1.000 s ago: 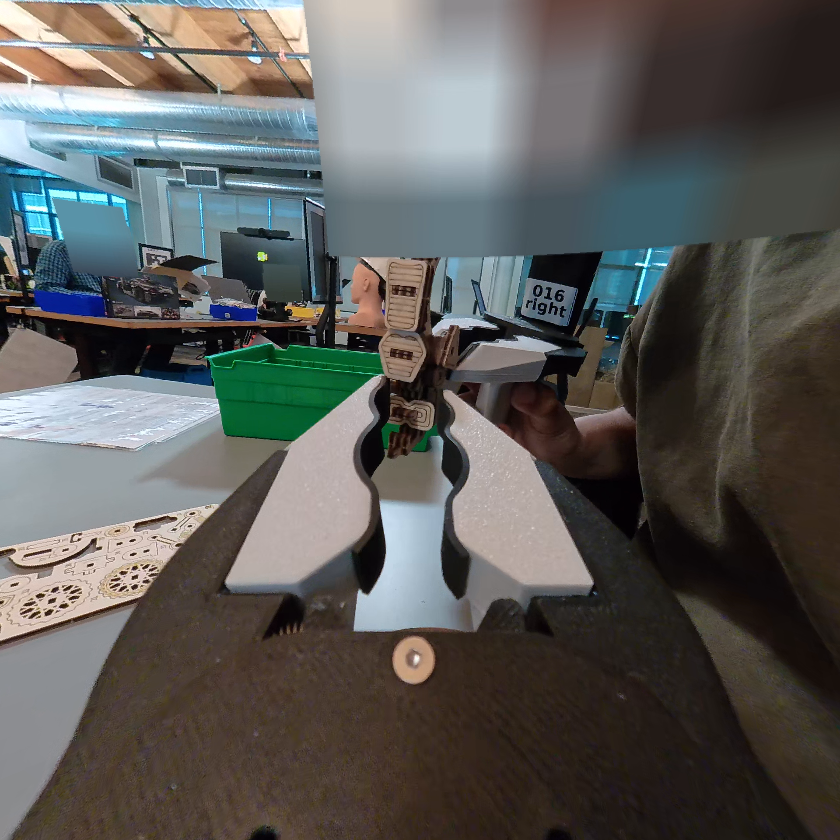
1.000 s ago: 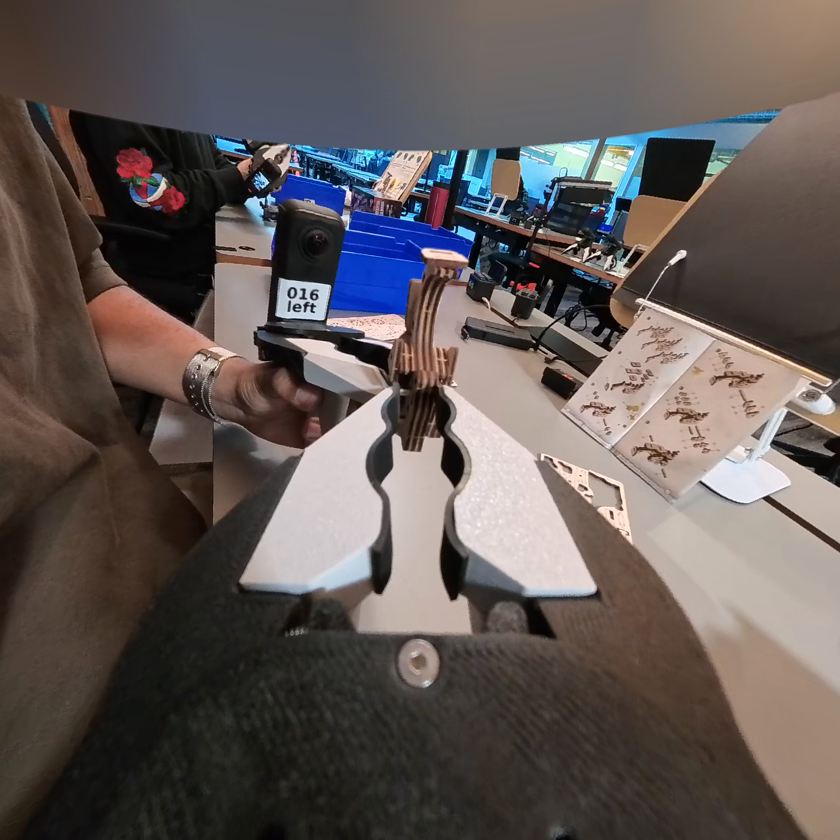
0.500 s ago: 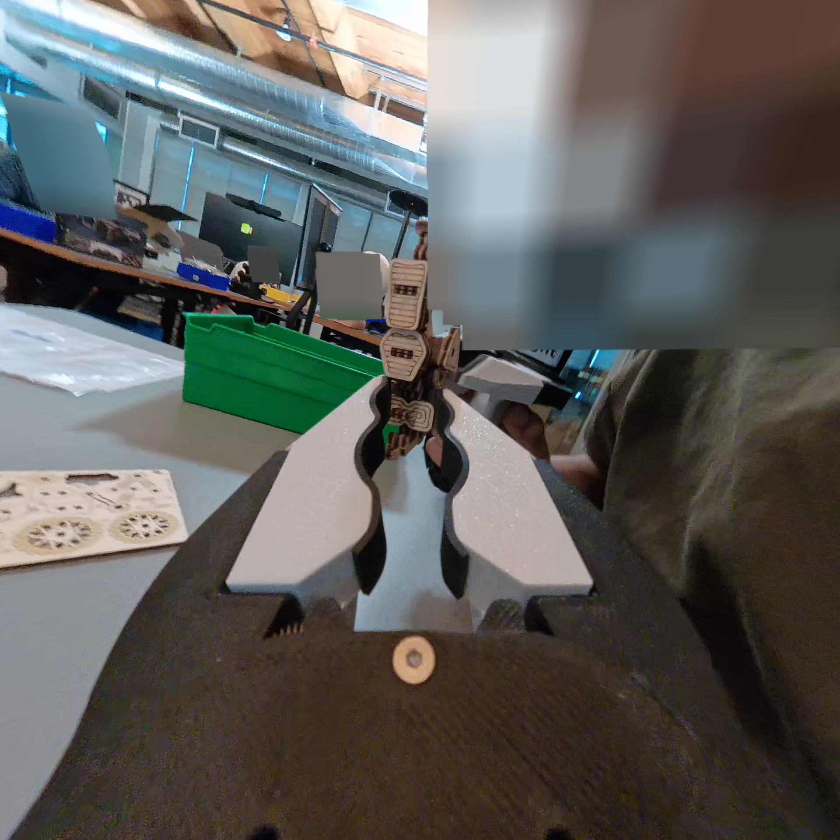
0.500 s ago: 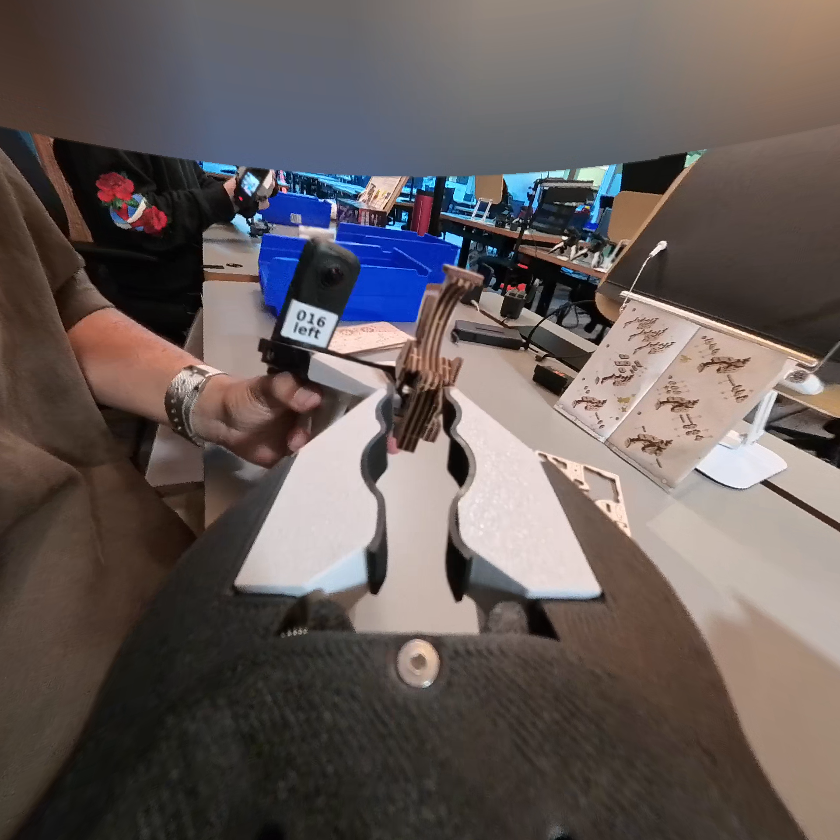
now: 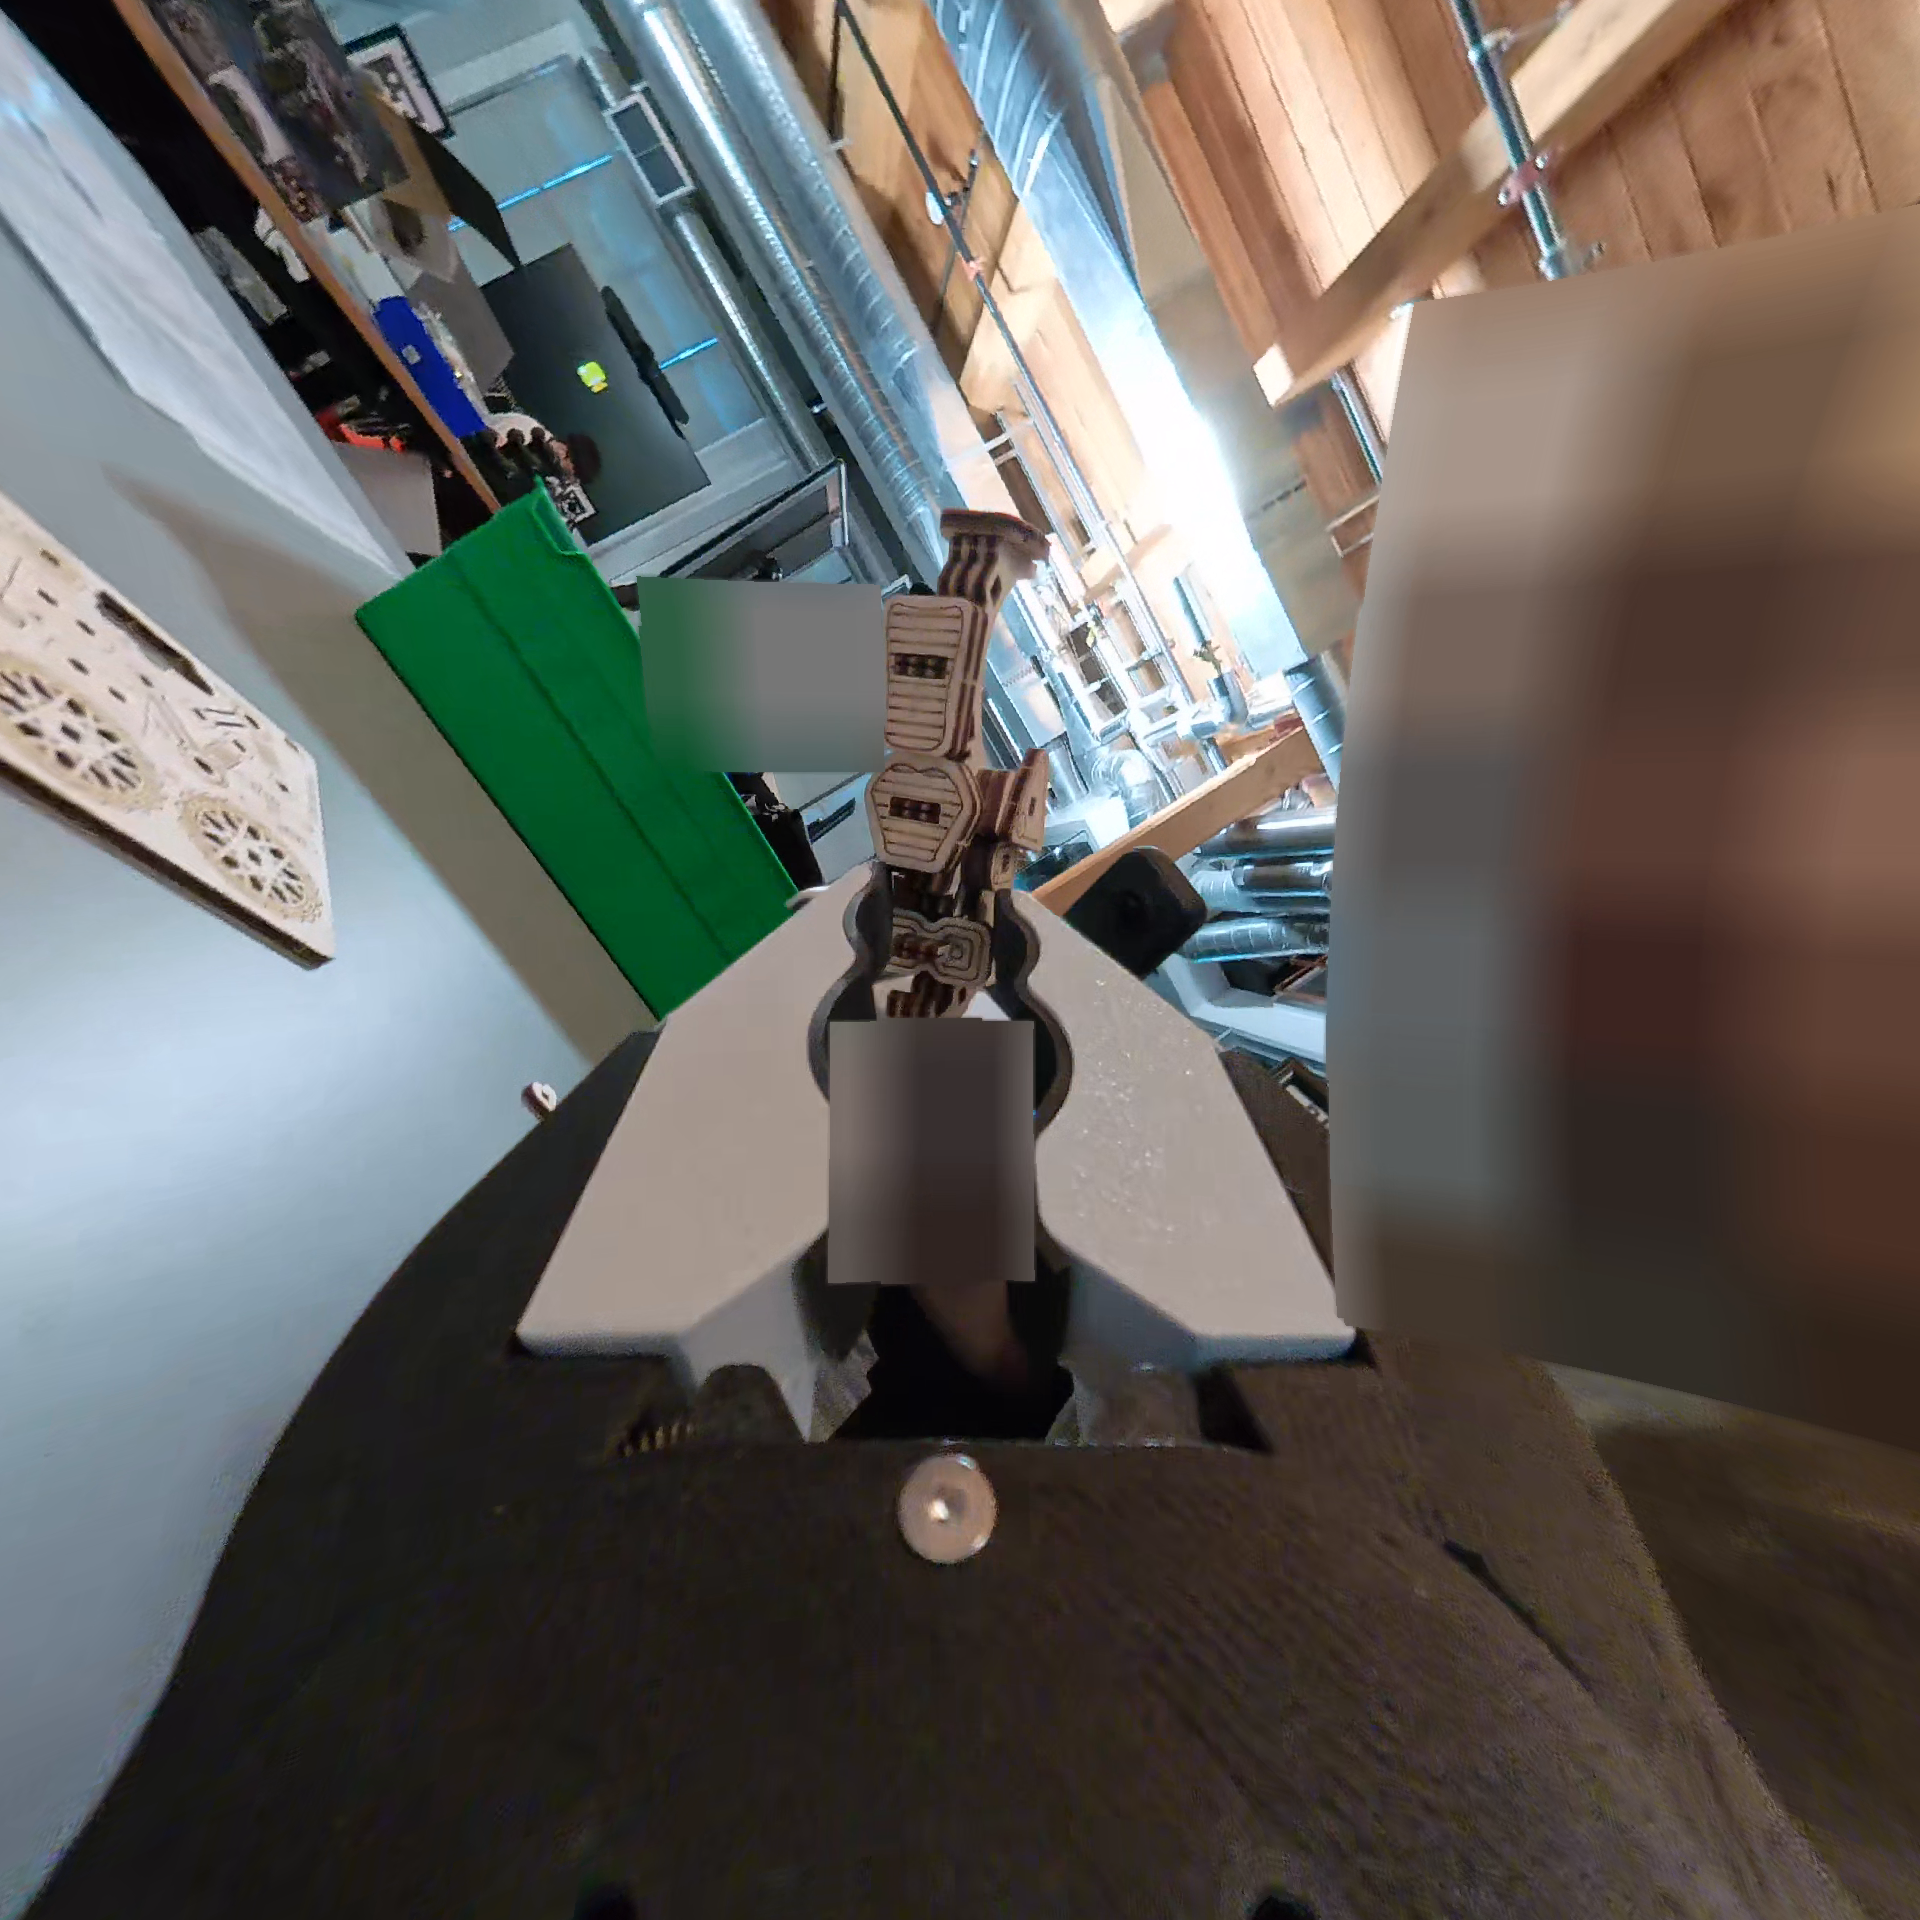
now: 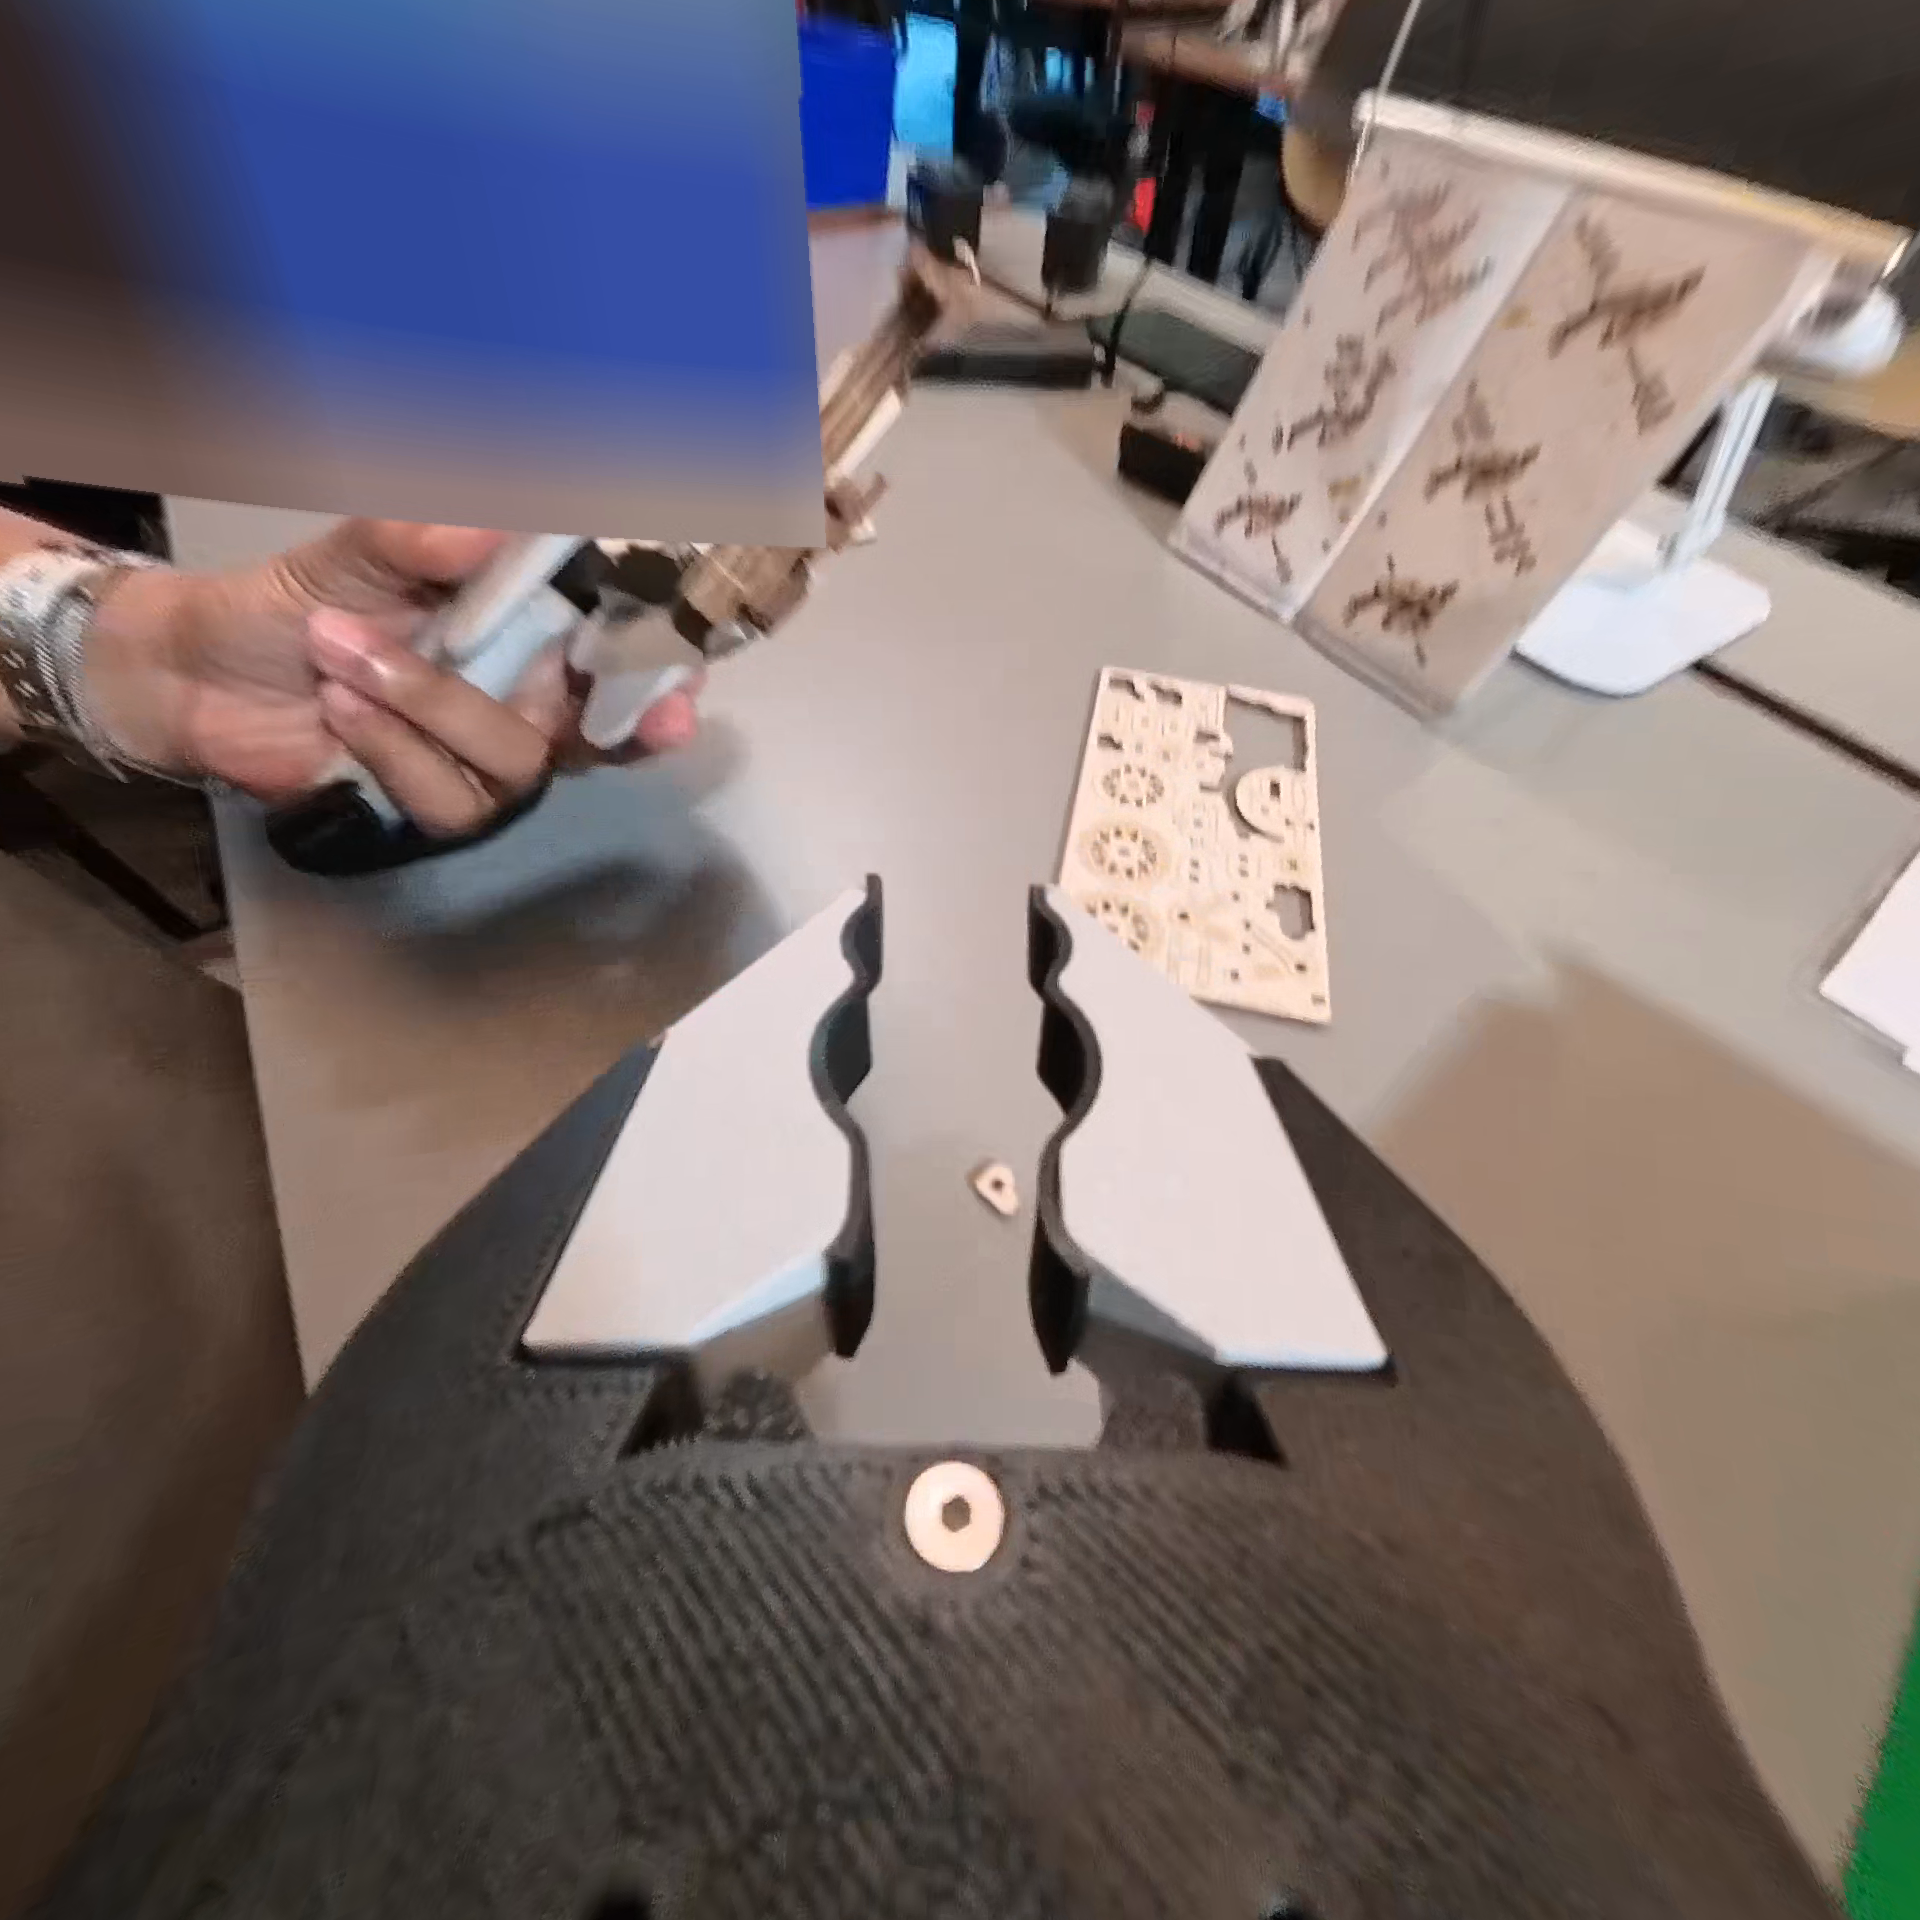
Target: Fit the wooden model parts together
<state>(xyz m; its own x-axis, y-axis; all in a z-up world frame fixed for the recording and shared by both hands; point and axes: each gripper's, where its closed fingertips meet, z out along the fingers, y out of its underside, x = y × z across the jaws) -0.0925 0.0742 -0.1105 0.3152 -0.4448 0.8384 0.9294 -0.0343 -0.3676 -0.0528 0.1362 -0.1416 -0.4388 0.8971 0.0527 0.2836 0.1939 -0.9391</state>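
Note:
My left gripper (image 5: 935, 909) is shut on the lower end of a layered wooden model assembly (image 5: 925, 727), which sticks up past the fingertips; the view is strongly tilted. My right gripper (image 6: 954, 902) is open and empty, low over the grey table (image 6: 831, 831). A small loose wooden piece (image 6: 995, 1188) lies on the table between its fingers and also shows in the left wrist view (image 5: 537, 1093). In the right wrist view a hand (image 6: 343, 686) holds the left gripper at the left, with the blurred model (image 6: 743, 592) in it.
A laser-cut wooden parts sheet (image 6: 1205, 842) lies just beyond my right fingertips and shows in the left wrist view (image 5: 156, 758). A green bin (image 5: 582, 748) stands on the table. An instruction sheet on a white stand (image 6: 1455, 416) stands at the far right.
My right gripper let go of the model, opened and swung down over the table. My left gripper tilted hard and still holds the model.

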